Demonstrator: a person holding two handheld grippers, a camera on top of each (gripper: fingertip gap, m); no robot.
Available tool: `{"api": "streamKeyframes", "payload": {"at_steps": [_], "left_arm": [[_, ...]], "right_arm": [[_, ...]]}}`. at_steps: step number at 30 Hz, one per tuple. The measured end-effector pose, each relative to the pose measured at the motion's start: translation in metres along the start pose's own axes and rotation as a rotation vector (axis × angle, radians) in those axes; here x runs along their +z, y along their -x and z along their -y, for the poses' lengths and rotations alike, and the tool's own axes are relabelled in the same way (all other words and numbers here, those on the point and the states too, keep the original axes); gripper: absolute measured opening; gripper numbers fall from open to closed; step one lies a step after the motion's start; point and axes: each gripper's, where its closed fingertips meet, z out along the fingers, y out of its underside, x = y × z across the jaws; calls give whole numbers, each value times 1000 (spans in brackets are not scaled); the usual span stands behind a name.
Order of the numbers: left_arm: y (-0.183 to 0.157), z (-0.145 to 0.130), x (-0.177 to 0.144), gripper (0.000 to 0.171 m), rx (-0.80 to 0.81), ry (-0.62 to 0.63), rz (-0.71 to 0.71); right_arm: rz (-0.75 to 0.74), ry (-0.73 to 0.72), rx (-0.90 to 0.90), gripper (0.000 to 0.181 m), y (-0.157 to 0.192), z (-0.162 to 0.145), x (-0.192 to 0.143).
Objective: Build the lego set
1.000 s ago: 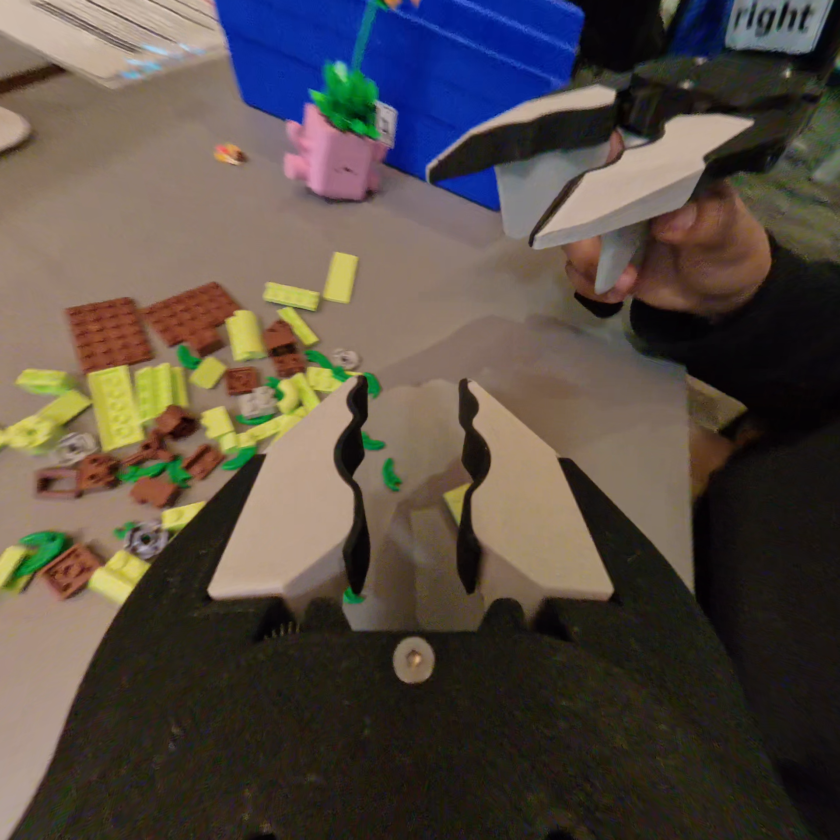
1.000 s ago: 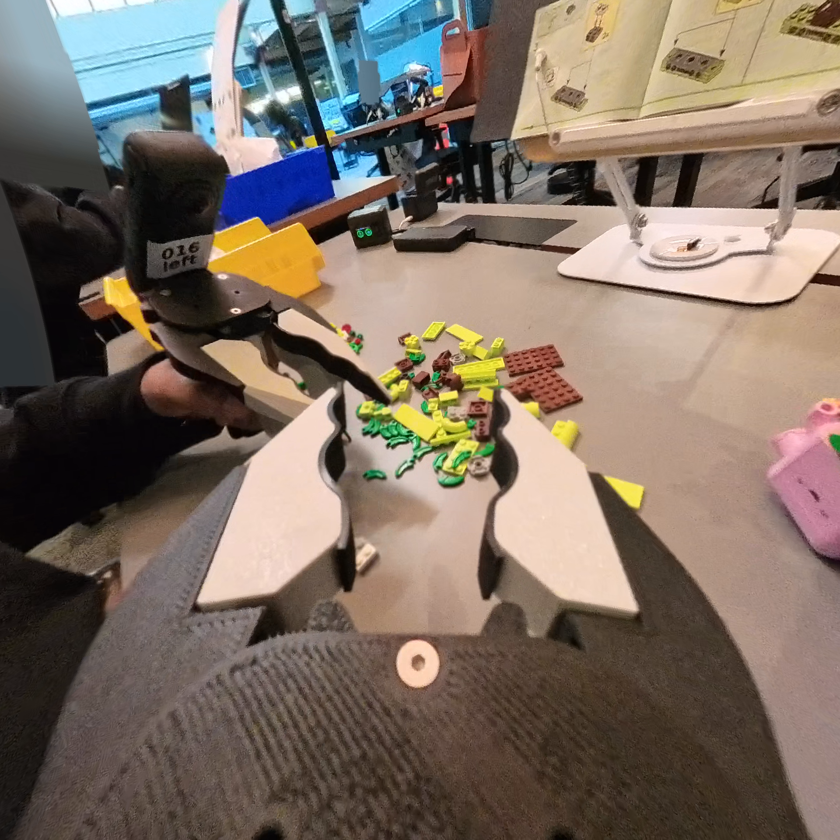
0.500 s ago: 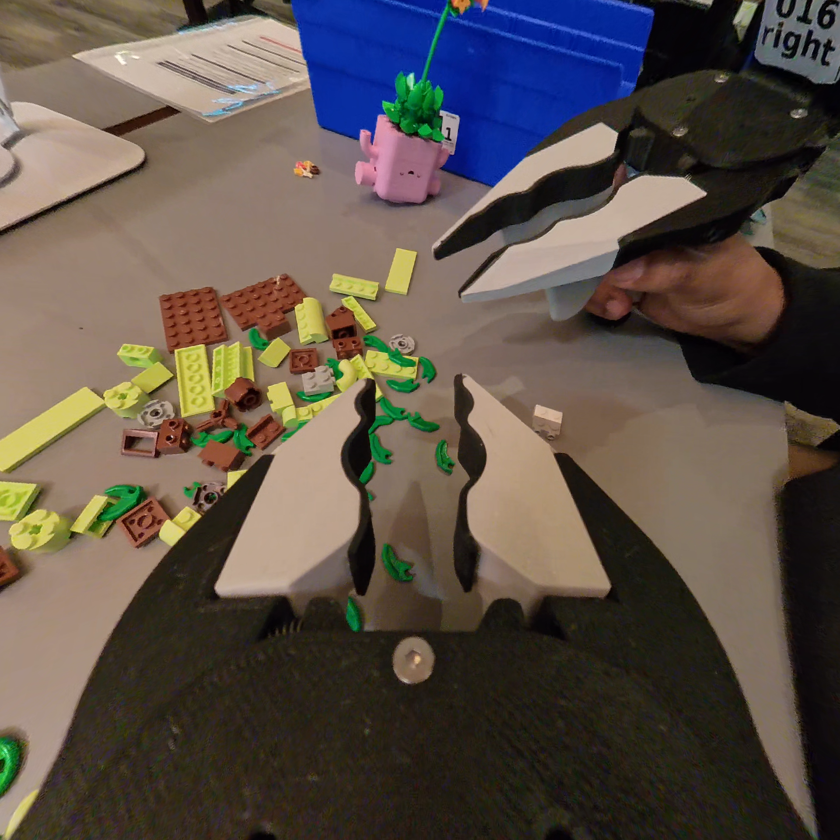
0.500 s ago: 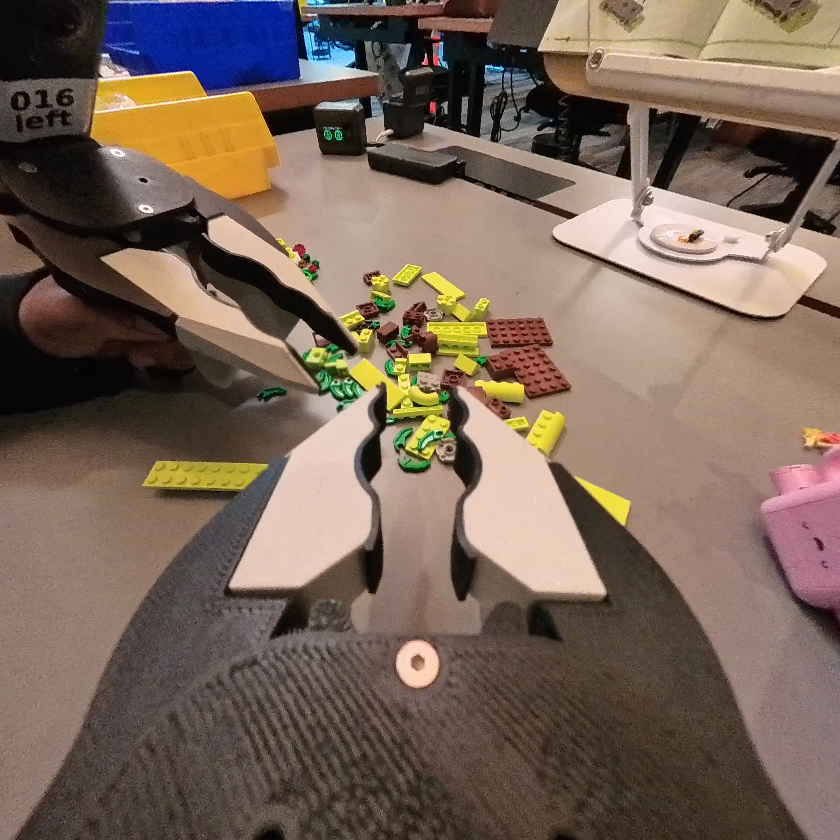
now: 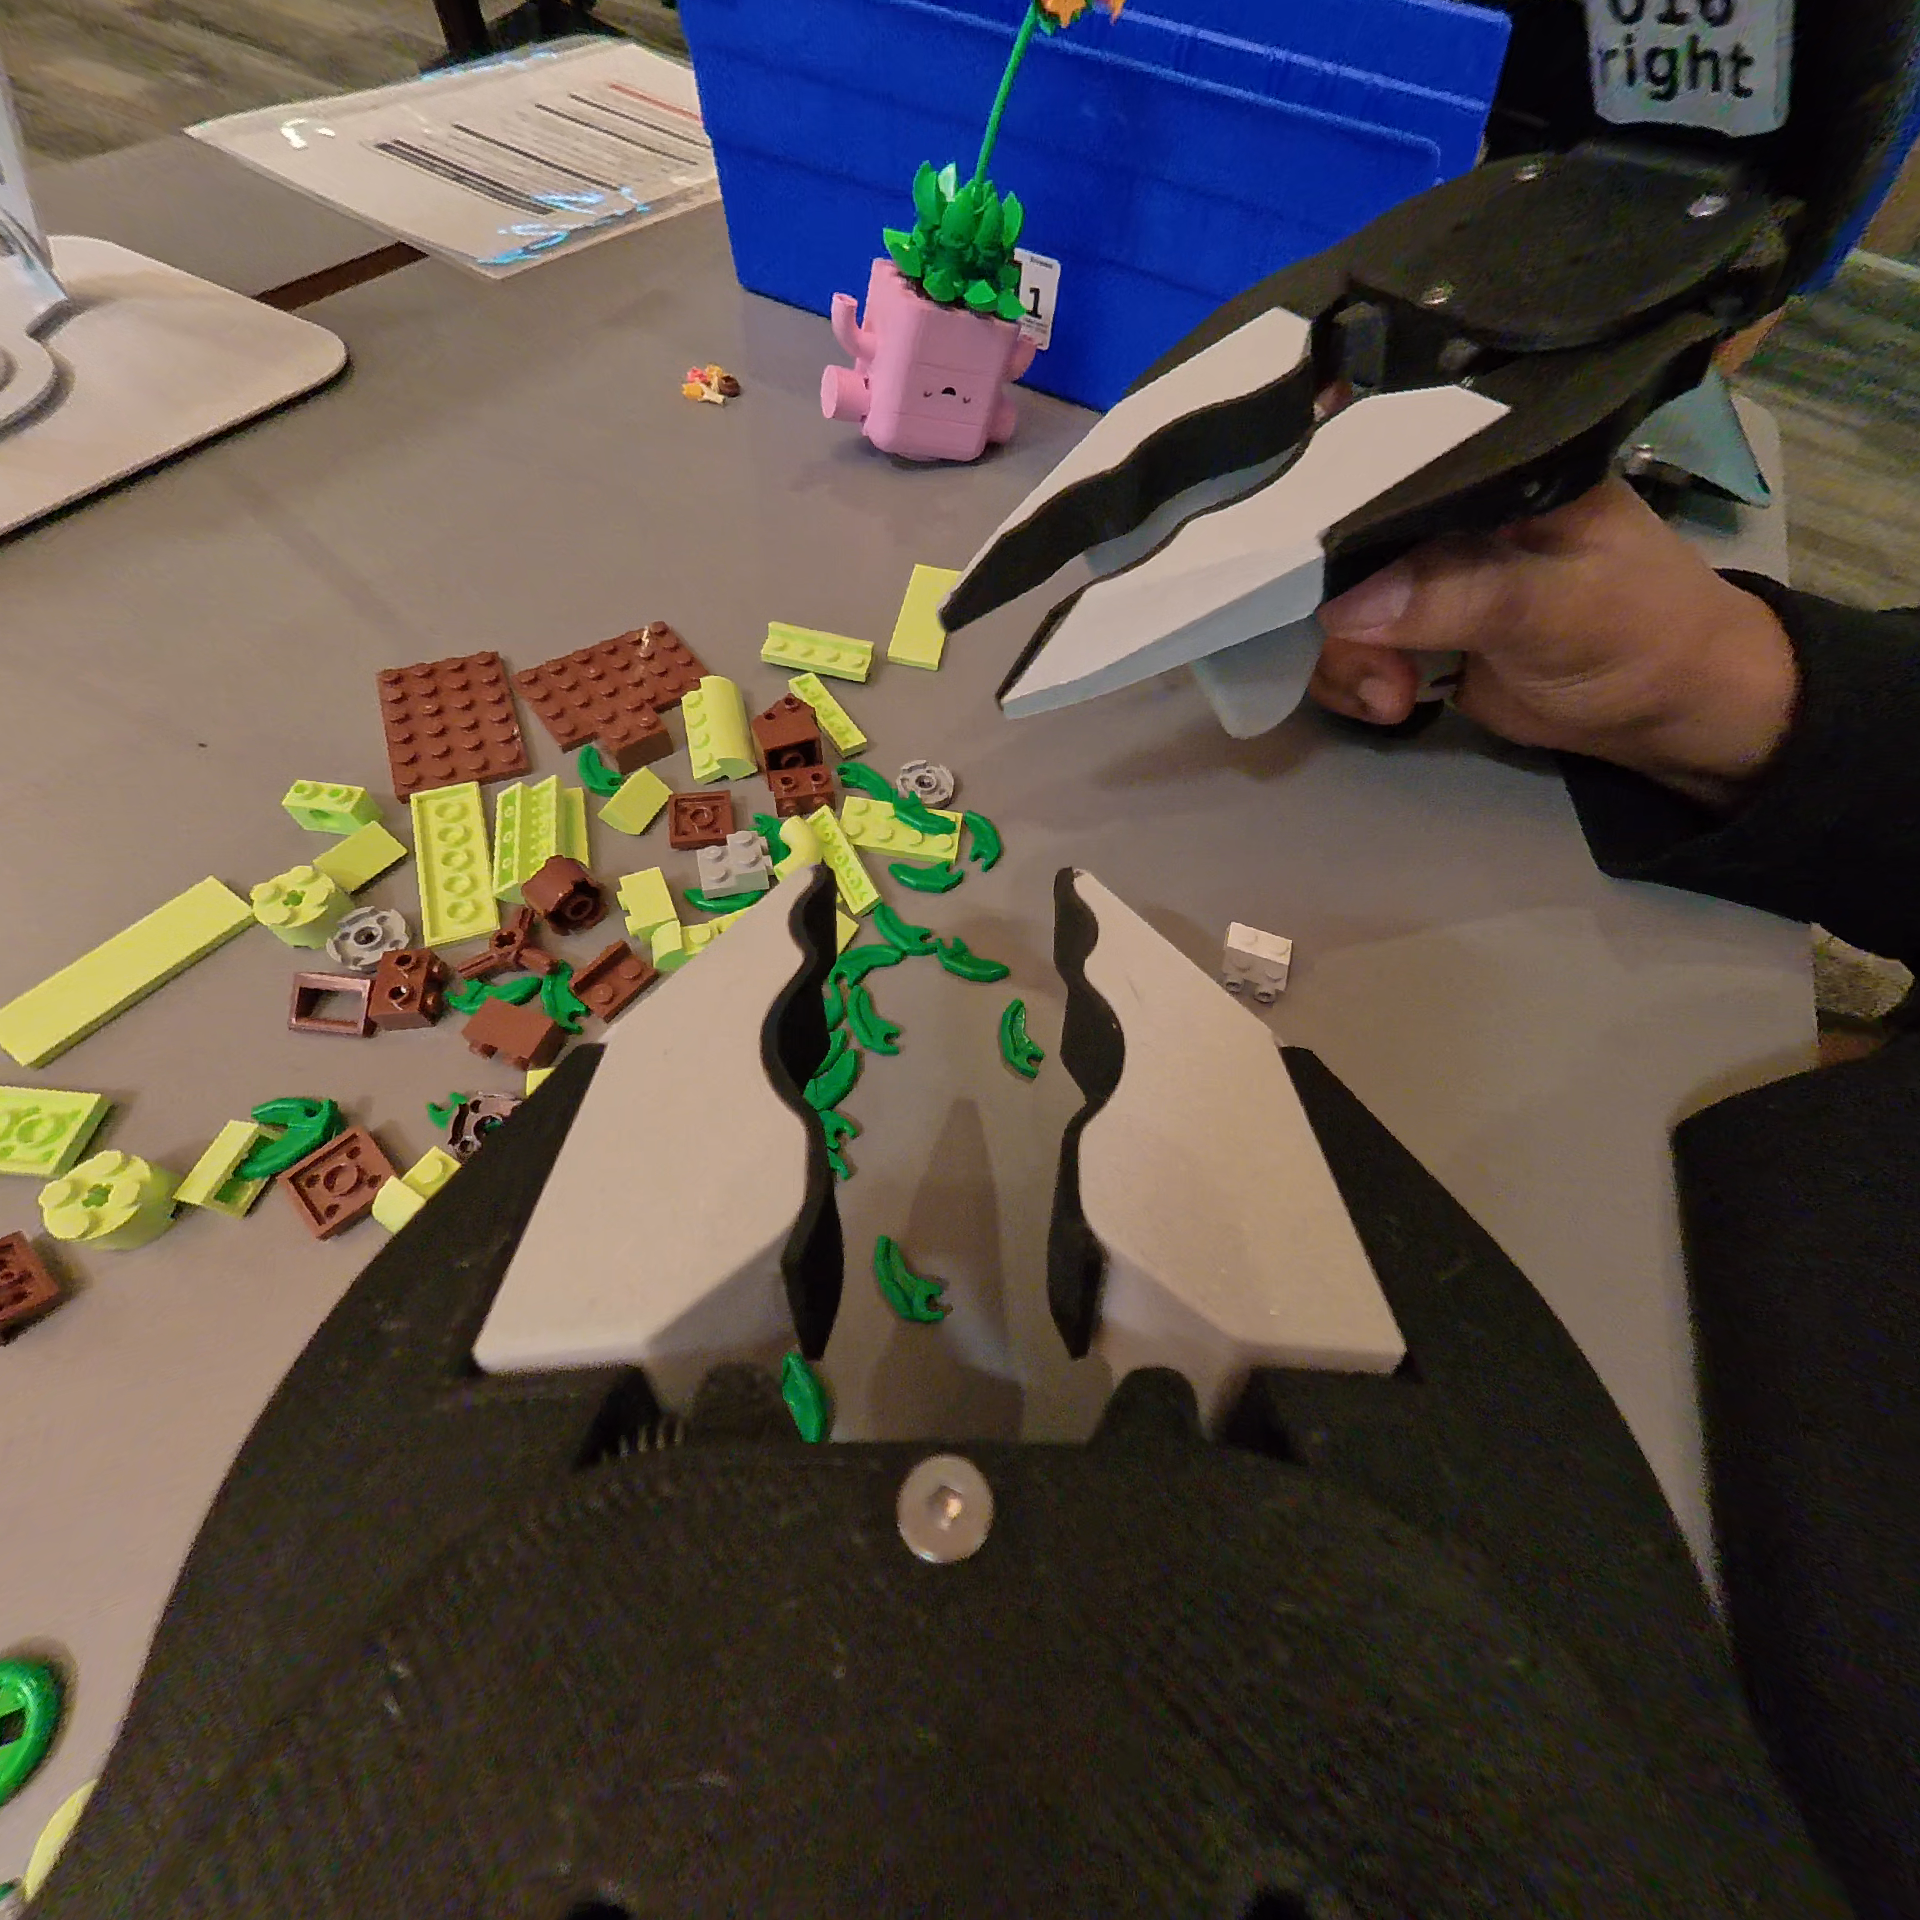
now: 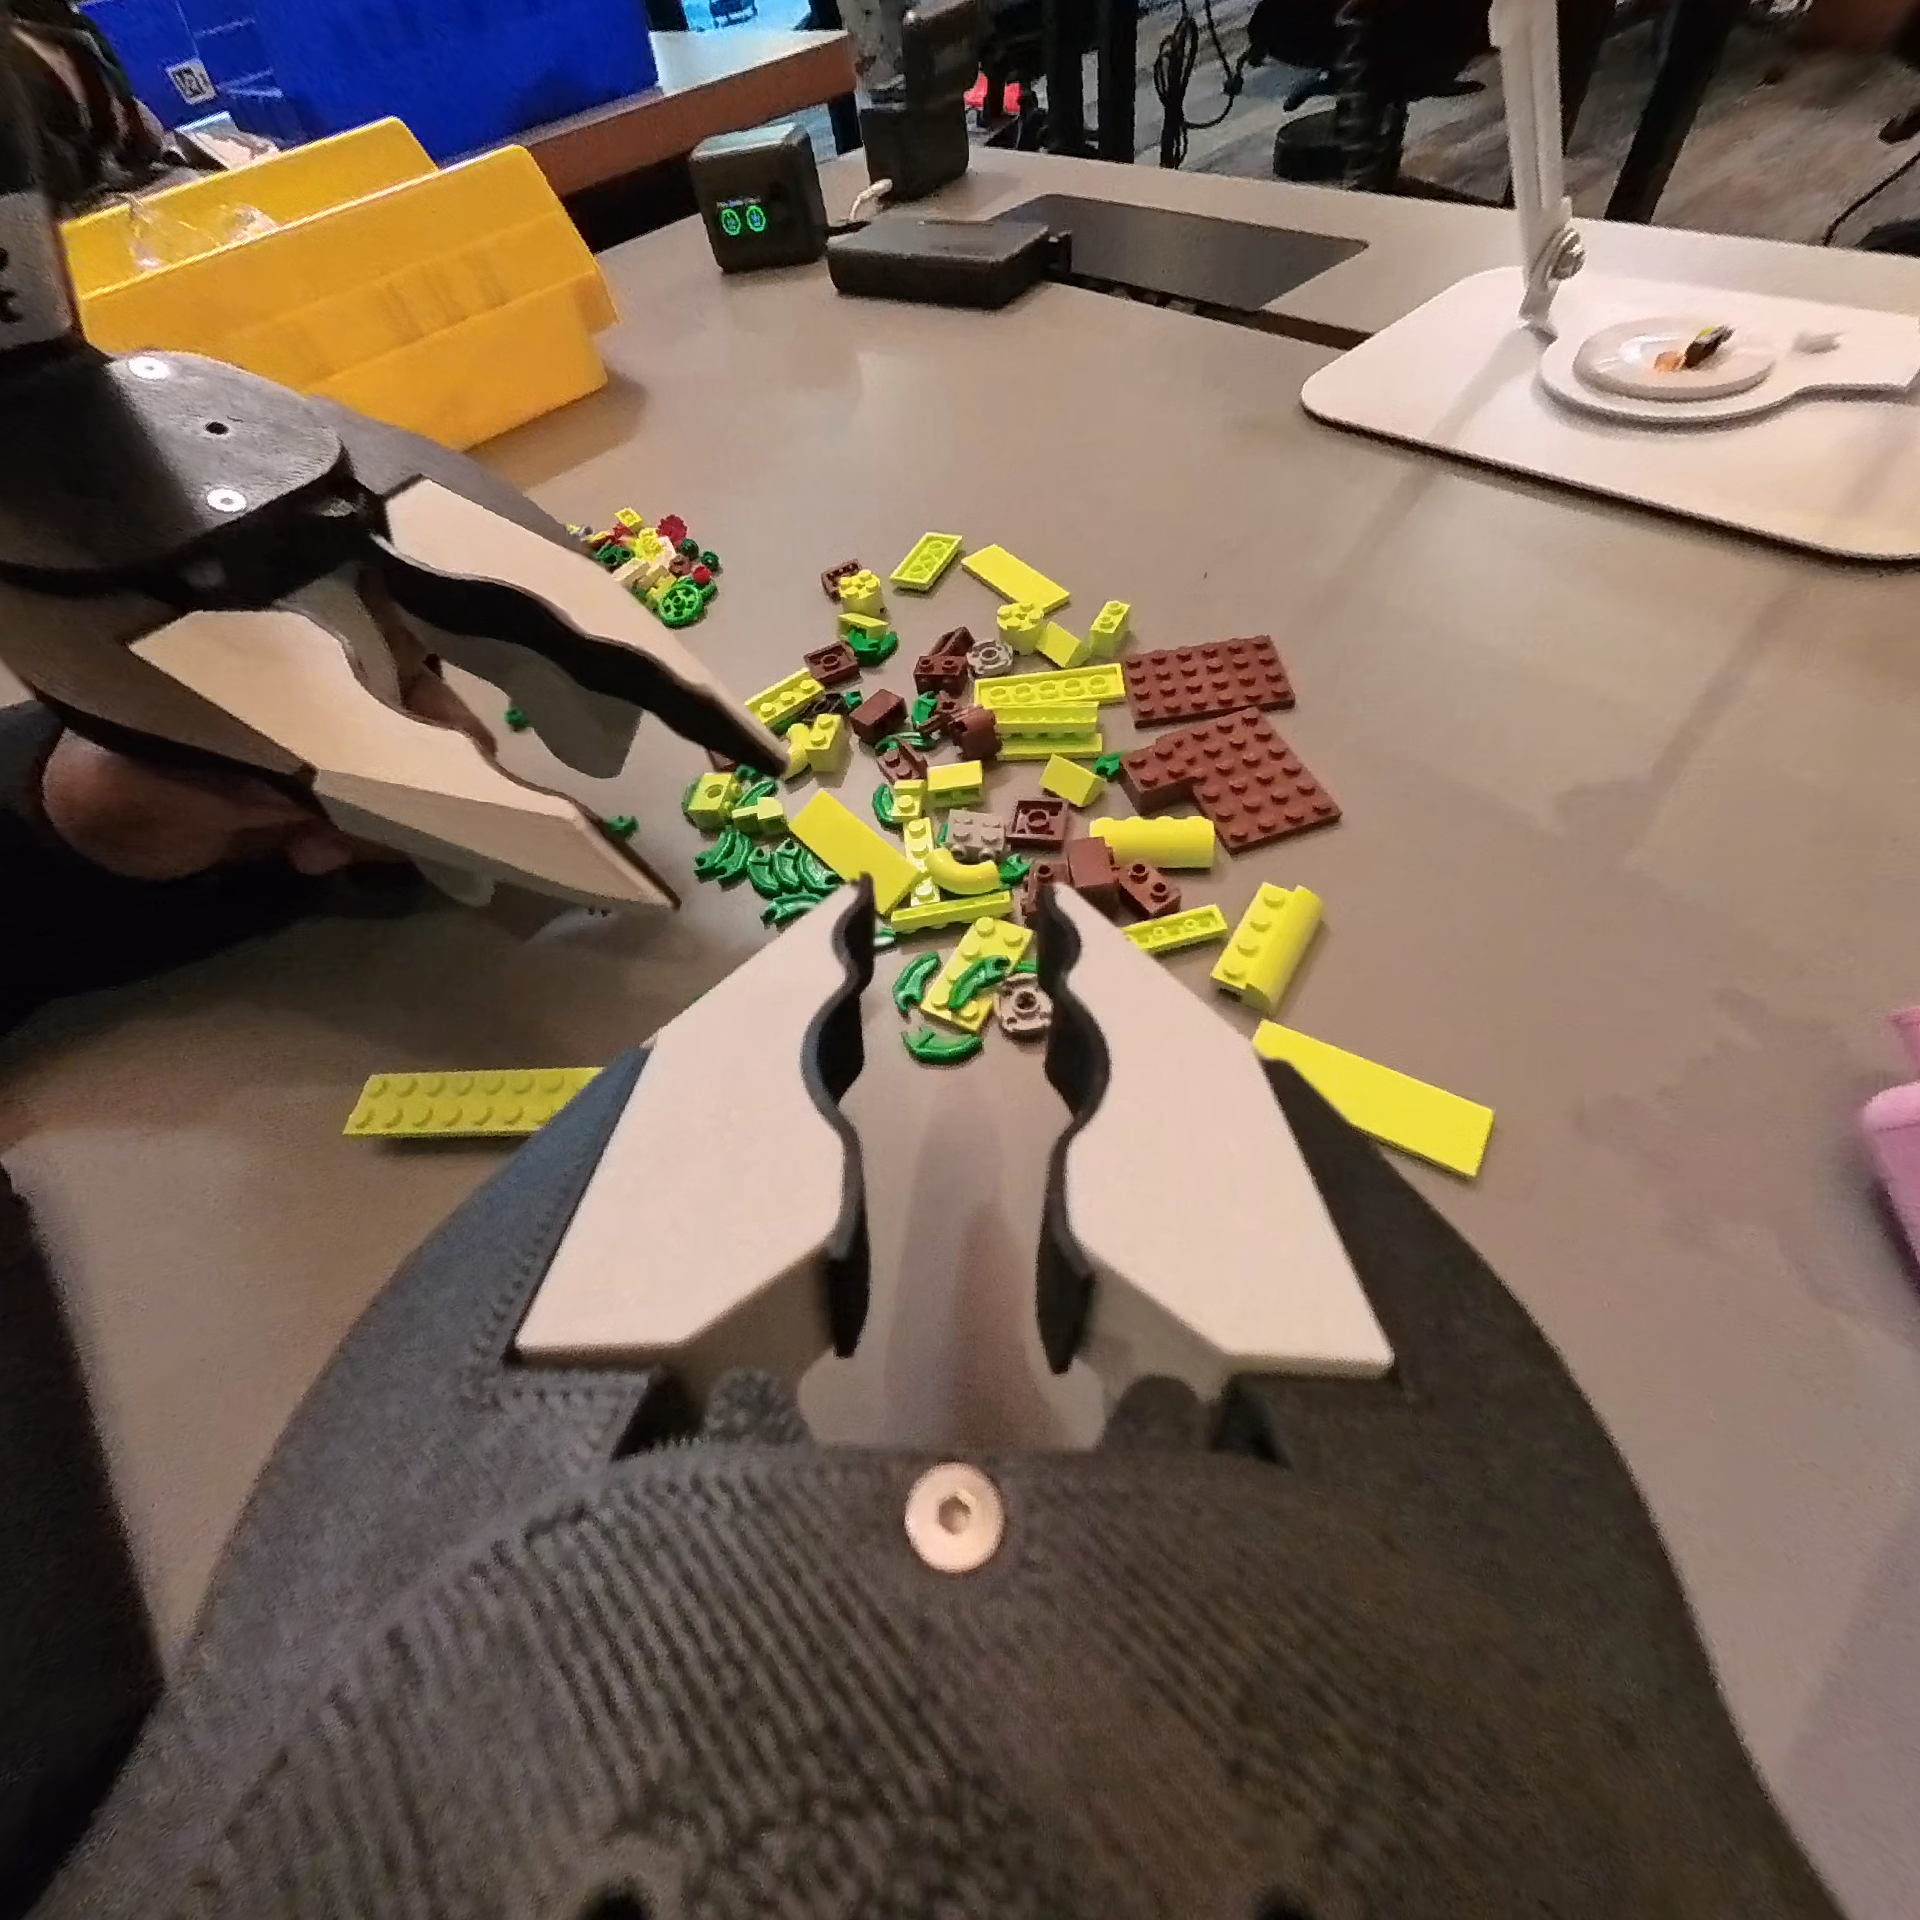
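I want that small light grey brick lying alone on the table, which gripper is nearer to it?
Left. The left gripper hovers just beside the grey brick; the right gripper hangs farther off.

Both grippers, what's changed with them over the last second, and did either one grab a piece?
Both have come forward and down over the loose bricks. The right gripper narrowed its jaws but is open and empty; the left gripper kept its gap, also empty. Nothing was picked up or released. The brown plates, the white brick and the pink pot lie where they were.
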Motion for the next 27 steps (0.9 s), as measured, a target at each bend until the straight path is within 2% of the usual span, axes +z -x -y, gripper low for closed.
{"api": "streamKeyframes", "payload": {"at_steps": [11, 17, 27], "left_arm": [[0, -9, 9, 43, -14, 78, -14], [0, -9, 8, 44, -8, 72, -7], [-4, -17, 14, 44, 14, 139, -31]], "right_arm": [[-22, -35, -74, 26, 7, 3, -5], [-33, -49, -81, 26, 8, 4, -7], [-48, -56, -80, 27, 8, 4, -9]]}}
